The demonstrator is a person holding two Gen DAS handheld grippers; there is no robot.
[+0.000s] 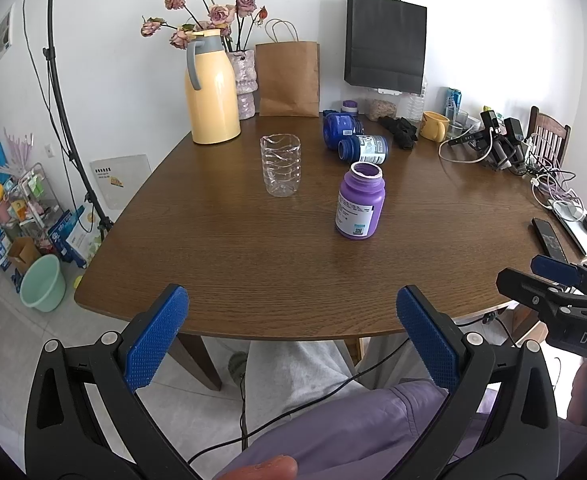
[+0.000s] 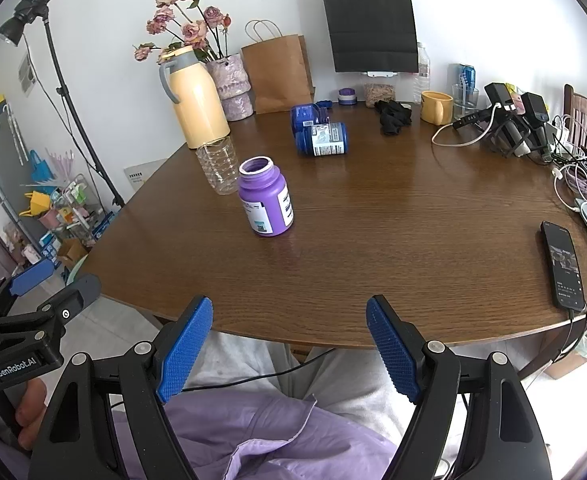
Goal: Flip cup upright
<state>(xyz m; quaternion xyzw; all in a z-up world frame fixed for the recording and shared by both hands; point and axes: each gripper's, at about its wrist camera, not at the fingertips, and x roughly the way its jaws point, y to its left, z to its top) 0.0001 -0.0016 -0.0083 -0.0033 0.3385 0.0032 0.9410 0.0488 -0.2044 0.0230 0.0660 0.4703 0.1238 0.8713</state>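
Cup (image 1: 280, 166): clear ribbed plastic, standing upright with its mouth up on the brown wooden table (image 1: 253, 264), left of centre, apart from both grippers. In the right wrist view the cup (image 2: 217, 168) stands directly in front of the yellow thermos jug (image 2: 195, 98), its rim overlapping the jug's base in that view.

Far left, off the table: a black light stand (image 1: 59, 92) and a green bucket (image 1: 42, 283) on the floor.

Left gripper (image 1: 292, 324): held at the near table edge, jaws spread wide, nothing between the blue pads (image 1: 155, 340).

Right of the cup: a purple bottle (image 1: 359, 201), upright, lid off, near the cup but not touching. Behind it, two blue bottles (image 1: 363, 149) lying on their sides, close together. Against the wall: a vase of dried roses (image 1: 245, 80), a brown paper bag (image 1: 288, 79) and a black paper bag (image 1: 385, 52).

Right gripper (image 2: 289, 350): also at the near edge, jaws wide apart, holding nothing, well clear of the cup.

Far right: a yellow mug (image 2: 436, 107), a black cloth bundle (image 2: 393, 117), charging cables (image 2: 581, 184) and a black phone (image 2: 564, 270) lying flat near the table edge
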